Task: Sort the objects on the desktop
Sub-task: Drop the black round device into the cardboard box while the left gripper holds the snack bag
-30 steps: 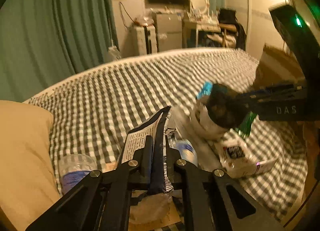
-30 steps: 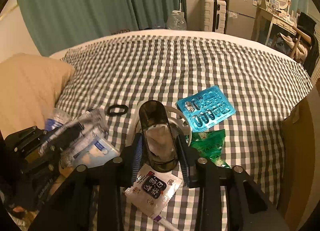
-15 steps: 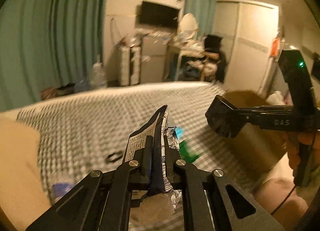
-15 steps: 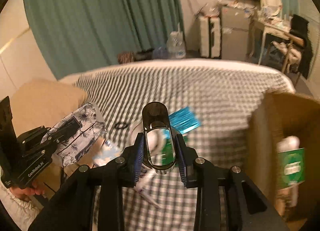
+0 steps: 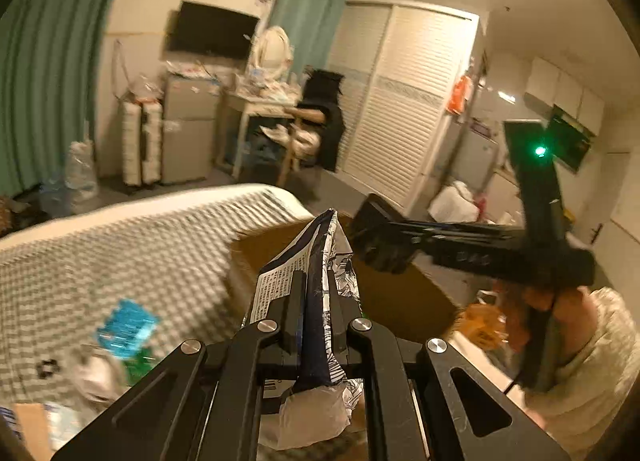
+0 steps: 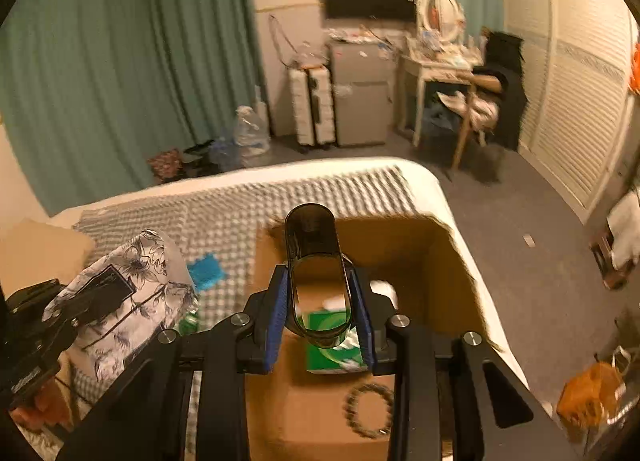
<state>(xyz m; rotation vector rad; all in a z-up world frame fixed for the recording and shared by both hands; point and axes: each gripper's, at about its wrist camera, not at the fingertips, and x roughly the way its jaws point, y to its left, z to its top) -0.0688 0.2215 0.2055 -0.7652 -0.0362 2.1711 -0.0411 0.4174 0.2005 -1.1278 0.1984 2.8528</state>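
My left gripper point(image 5: 314, 301) is shut on a flat floral-printed packet point(image 5: 320, 261) and holds it in the air near the cardboard box point(image 5: 384, 301). The packet also shows at the left of the right wrist view point(image 6: 132, 293). My right gripper point(image 6: 318, 293) is shut on a dark translucent oval case point(image 6: 314, 273) and holds it above the open cardboard box point(image 6: 404, 245) at the bed's edge. Inside the box lie a green packet point(image 6: 332, 357), a bead bracelet point(image 6: 368, 409) and a white object point(image 6: 384, 289).
The checked bedspread point(image 5: 120, 261) carries a blue blister pack point(image 5: 124, 325), a green packet point(image 5: 138, 365), a black ring point(image 5: 46, 367) and other small items at the lower left. Beyond the bed are a desk, chair, fridge and wardrobe.
Both grippers have lifted off the bed and swung right towards the cardboard box. The right gripper with the oval case now hangs over the box opening; the left still holds the packet.
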